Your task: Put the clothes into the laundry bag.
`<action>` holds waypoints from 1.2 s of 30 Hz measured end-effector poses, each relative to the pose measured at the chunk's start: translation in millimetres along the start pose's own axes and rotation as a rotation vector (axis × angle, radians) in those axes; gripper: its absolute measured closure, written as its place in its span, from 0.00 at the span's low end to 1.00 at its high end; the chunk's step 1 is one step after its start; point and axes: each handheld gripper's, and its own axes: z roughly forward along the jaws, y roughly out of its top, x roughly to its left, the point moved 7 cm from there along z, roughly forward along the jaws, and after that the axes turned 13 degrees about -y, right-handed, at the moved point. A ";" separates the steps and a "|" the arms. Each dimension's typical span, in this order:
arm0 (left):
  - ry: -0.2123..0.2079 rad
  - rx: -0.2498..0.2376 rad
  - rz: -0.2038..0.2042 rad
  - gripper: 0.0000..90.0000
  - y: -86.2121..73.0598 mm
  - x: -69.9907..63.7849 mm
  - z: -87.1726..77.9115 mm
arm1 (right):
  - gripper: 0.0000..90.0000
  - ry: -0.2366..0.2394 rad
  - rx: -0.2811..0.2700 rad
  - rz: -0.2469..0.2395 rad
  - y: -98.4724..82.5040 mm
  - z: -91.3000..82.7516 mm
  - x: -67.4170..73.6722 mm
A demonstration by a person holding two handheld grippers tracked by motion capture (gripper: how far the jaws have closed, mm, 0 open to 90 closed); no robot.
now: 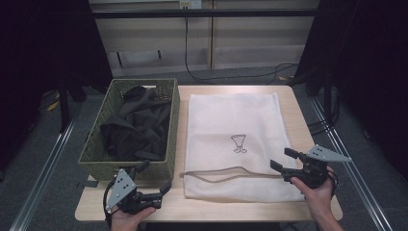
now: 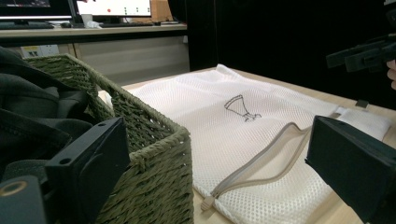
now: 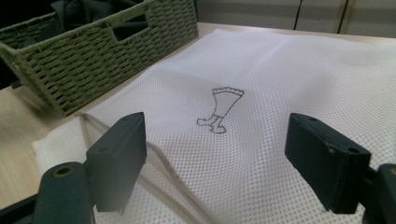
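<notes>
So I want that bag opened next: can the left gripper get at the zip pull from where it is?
Probably yes. The left gripper has open jaws beside the basket, and the zip pull lies bare at the mesh bag's near corner, nothing between them.

Left gripper (image 1: 155,177) and right gripper (image 1: 283,160), both jaws spread, empty

White mesh cloth bag (image 1: 240,139); rough woven basket (image 1: 171,130); matt wood table (image 1: 296,110).
</notes>
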 end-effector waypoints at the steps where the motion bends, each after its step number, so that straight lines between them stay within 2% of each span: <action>1: 0.005 0.008 -0.005 0.07 -1.3 0.1 -0.7 | 0.23 0.013 0.011 -0.012 -1.1 0.5 2.2; 3: 0.013 0.031 -0.001 0.06 -3.0 0.2 -2.0 | 0.23 0.026 0.017 -0.014 -1.7 1.1 3.5; 5: 0.012 0.035 -0.004 0.06 -3.5 0.5 -2.7 | 0.24 0.024 0.028 -0.018 -3.4 2.9 4.4; 6: 0.013 0.036 -0.009 0.06 -3.8 0.6 -3.0 | 0.27 0.045 0.047 -0.026 -5.1 5.8 6.4; 7: 0.012 0.039 -0.011 0.06 -4.1 0.6 -3.2 | 0.27 0.045 0.047 -0.026 -5.1 5.8 6.4; 8: 0.012 0.043 -0.001 0.07 -3.8 0.5 -3.6 | 0.31 0.052 0.063 -0.049 -7.1 10.1 7.9; 11: 0.008 0.045 -0.009 0.07 -4.4 0.5 -3.9 | 0.33 0.056 0.066 -0.063 -7.8 13.3 9.6; 13: 0.017 0.058 -0.011 0.08 -6.0 0.8 -4.9 | 0.41 0.066 0.063 -0.068 -7.1 14.8 12.8; 15: 0.018 0.062 -0.010 0.08 -6.3 0.5 -5.1 | 0.43 0.085 0.081 -0.086 -7.5 16.9 20.0; 17: 0.001 0.061 0.002 0.08 -6.0 -1.9 -5.4 | 0.44 0.105 0.100 -0.111 -8.1 18.6 26.6; 19: 0.005 0.063 -0.001 0.09 -6.3 -3.7 -5.3 | 0.49 0.133 0.112 -0.142 -7.1 21.0 34.2; 20: 0.005 0.063 -0.001 0.09 -6.3 -3.7 -5.3 | 0.49 0.133 0.112 -0.142 -7.1 21.0 34.2; 21: 0.001 0.068 0.014 0.09 -6.0 -4.6 -5.4 | 0.52 0.135 0.137 -0.159 -6.5 24.4 40.3; 22: 0.001 0.068 0.014 0.09 -6.0 -4.6 -5.4 | 0.52 0.135 0.137 -0.159 -6.5 24.4 40.3; 23: -0.005 0.069 0.018 0.09 -6.1 -6.4 -3.6 | 0.57 0.155 0.157 -0.175 -5.4 28.7 48.1; 24: -0.005 0.069 0.018 0.09 -6.1 -6.4 -3.6 | 0.57 0.155 0.157 -0.175 -5.4 28.7 48.1; 26: -0.018 0.076 0.018 0.10 -7.1 -9.0 -2.0 | 0.57 0.194 0.197 -0.210 -4.7 38.2 58.7; 29: -0.029 0.082 0.026 0.10 -7.2 -10.7 -0.7 | 0.57 0.203 0.225 -0.238 -4.8 47.7 63.2; 30: -0.030 0.083 0.026 0.10 -7.2 -10.7 -0.4 | 0.56 0.211 0.258 -0.266 -5.1 57.6 67.0; 31: -0.031 0.086 0.029 0.10 -7.6 -10.0 -0.4 | 0.56 0.211 0.258 -0.266 -5.1 57.6 67.0; 32: -0.033 0.086 0.024 0.10 -8.1 -9.3 0.4 | 0.54 0.212 0.289 -0.291 -5.0 66.8 69.3; 35: -0.034 0.090 0.021 0.10 -8.5 -9.1 0.7 | 0.51 0.209 0.319 -0.310 -4.9 75.2 70.2; 36: -0.037 0.089 0.022 0.10 -8.3 -9.3 0.8 | 0.47 0.211 0.340 -0.319 -6.5 83.1 69.8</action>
